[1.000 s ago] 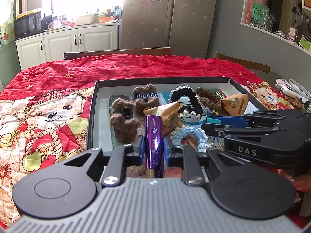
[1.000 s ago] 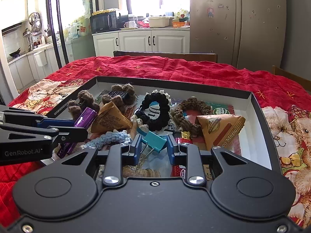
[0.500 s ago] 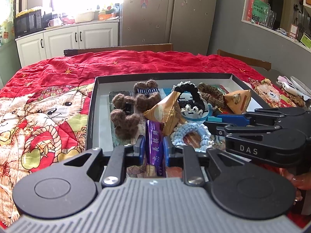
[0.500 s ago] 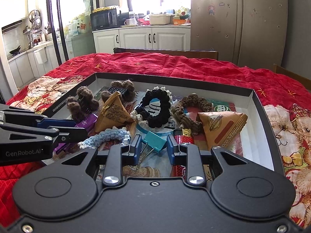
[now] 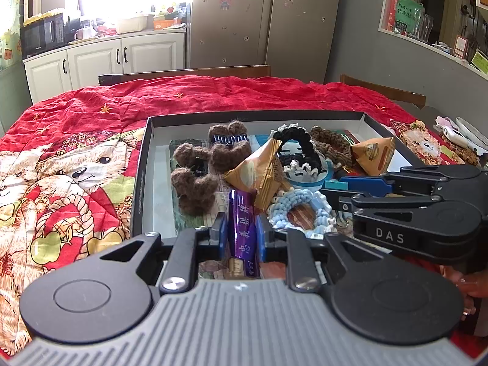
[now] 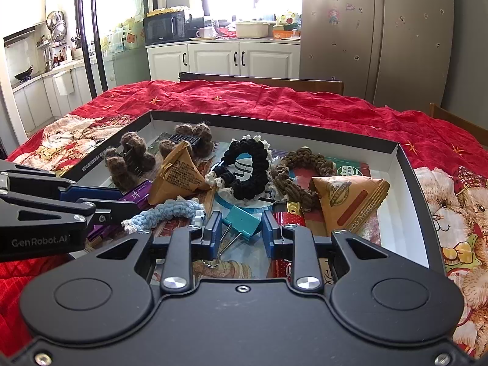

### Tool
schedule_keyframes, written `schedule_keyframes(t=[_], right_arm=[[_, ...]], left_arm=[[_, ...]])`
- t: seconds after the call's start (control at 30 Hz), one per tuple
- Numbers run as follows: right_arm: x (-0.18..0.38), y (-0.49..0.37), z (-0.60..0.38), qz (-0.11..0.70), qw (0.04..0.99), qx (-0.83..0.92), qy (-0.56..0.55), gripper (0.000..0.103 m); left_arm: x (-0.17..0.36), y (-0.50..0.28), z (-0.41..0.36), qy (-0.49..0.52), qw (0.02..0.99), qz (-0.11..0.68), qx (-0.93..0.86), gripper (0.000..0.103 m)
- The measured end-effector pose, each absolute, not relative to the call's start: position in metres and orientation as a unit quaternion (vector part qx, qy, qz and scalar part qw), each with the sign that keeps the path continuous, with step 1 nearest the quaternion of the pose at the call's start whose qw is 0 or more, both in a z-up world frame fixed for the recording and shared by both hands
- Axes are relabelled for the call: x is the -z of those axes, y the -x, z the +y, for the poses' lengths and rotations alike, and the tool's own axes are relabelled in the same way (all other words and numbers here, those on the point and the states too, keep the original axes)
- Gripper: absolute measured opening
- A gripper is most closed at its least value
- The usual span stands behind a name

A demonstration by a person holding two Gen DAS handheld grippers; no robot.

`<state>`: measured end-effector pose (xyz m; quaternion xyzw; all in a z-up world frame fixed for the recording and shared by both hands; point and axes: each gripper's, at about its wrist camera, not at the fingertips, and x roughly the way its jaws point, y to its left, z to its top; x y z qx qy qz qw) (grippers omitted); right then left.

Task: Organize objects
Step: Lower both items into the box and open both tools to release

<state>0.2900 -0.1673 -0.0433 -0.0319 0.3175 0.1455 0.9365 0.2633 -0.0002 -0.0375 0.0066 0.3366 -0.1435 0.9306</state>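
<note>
1. Left wrist view: the left gripper (image 5: 241, 231) pinches a purple foil stick (image 5: 242, 228) between its blue pads. The stick's long axis runs straight ahead along the fingers, its far end reaching toward a tan pyramid packet (image 5: 259, 174) just ahead and a touch right. It looks light, stiff enough to keep its line, with slick foil, so a mid-length hold seems safest. To the right lies a pale blue crochet ring (image 5: 300, 210); ahead and left sit brown fuzzy hair clips (image 5: 195, 183). All lie in a black-rimmed box (image 5: 143, 167).
2. Right wrist view: the right gripper (image 6: 241, 231) has its pads close around a teal binder clip (image 6: 244, 221); whether both pads press it I cannot tell. The clip is small, hard and springy, its wire handles trailing back toward the gripper's left finger. Its body is the place to hold. The left gripper (image 6: 100, 204) enters from the left.
</note>
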Motion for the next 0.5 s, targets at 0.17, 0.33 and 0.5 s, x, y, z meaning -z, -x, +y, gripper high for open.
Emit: schedule_keyframes(t=[0.17, 0.33, 0.5], right_arm=[[0.0436, -0.2898, -0.1674, 0.318, 0.937, -0.146, 0.029, 0.027], [0.0433, -0.2906, -0.1685, 0.317, 0.937, -0.146, 0.029, 0.028], [0.0405, -0.2889, -0.1708, 0.309, 0.939, -0.147, 0.025, 0.033]], left_arm=[[0.0377, -0.2635, -0.0003, -0.006, 0.931, 0.336, 0.143, 0.024], [0.0352, -0.2624, -0.0001, -0.006, 0.933, 0.33, 0.142, 0.029], [0.0324, -0.2603, -0.0015, -0.007, 0.935, 0.325, 0.143, 0.046]])
